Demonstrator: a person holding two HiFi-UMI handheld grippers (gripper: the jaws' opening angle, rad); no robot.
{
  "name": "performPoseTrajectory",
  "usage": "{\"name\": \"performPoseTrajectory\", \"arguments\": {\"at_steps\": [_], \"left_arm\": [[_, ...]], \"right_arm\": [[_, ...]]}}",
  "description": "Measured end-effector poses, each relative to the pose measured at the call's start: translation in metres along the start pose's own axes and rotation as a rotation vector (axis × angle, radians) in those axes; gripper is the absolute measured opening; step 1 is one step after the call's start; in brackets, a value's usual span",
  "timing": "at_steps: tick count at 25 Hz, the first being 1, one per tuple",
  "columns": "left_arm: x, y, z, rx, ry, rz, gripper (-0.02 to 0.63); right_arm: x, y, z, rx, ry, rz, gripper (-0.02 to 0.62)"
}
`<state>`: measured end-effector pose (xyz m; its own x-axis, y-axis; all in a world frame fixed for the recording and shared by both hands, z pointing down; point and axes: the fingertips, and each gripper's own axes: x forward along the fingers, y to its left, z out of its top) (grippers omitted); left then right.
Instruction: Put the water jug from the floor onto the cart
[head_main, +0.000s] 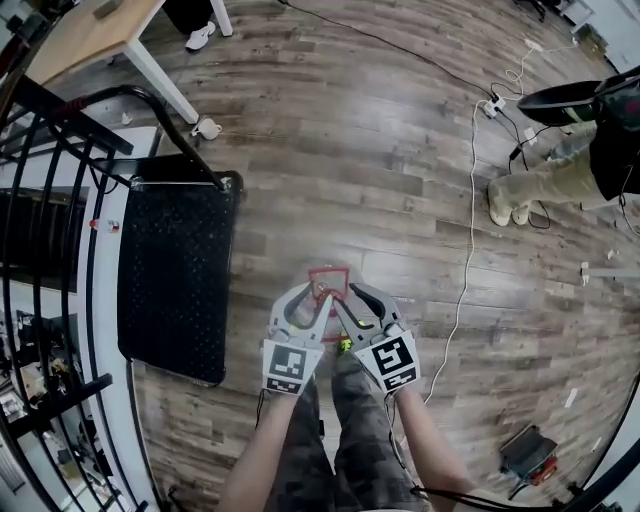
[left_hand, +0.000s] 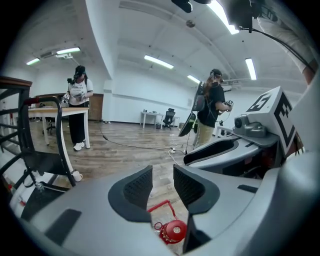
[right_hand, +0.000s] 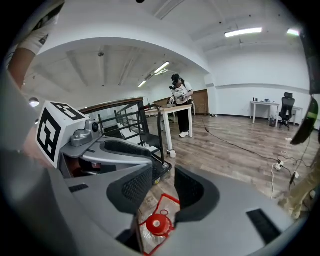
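1. On the wooden floor (head_main: 400, 180), near the black cart (head_main: 175, 290), the water jug (head_main: 328, 279) stands upright with its red cap (right_hand: 159, 224) on top.
2. Left gripper (head_main: 303, 298) and right gripper (head_main: 358, 300) hover above it, jaws spread, pinching nothing.

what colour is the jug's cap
The cap is red; the right gripper view shows it best.
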<state>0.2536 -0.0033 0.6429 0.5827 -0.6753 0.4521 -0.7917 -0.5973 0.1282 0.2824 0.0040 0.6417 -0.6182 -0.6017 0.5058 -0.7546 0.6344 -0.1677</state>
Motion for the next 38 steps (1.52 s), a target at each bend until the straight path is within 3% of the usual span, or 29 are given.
{"name": "performPoseTrajectory", "arguments": {"at_steps": [18,26,38], "left_arm": [[0.068,0.025,-0.115,-0.011,0.140,-0.007,0.114],[0.088,0.039,-0.142,0.001,0.146,0.059,0.143],[0.098,0.050,-0.178,-0.036,0.195,0.059,0.158]], "right_arm": [[0.072,-0.033,-0.093,0.024,0.071,-0.010,0.150],[0.093,-0.046,-0.133,0.040,0.114,-0.043,0.193],[0.112,-0.061,-0.168,0.056,0.195,-0.104,0.201]]}}
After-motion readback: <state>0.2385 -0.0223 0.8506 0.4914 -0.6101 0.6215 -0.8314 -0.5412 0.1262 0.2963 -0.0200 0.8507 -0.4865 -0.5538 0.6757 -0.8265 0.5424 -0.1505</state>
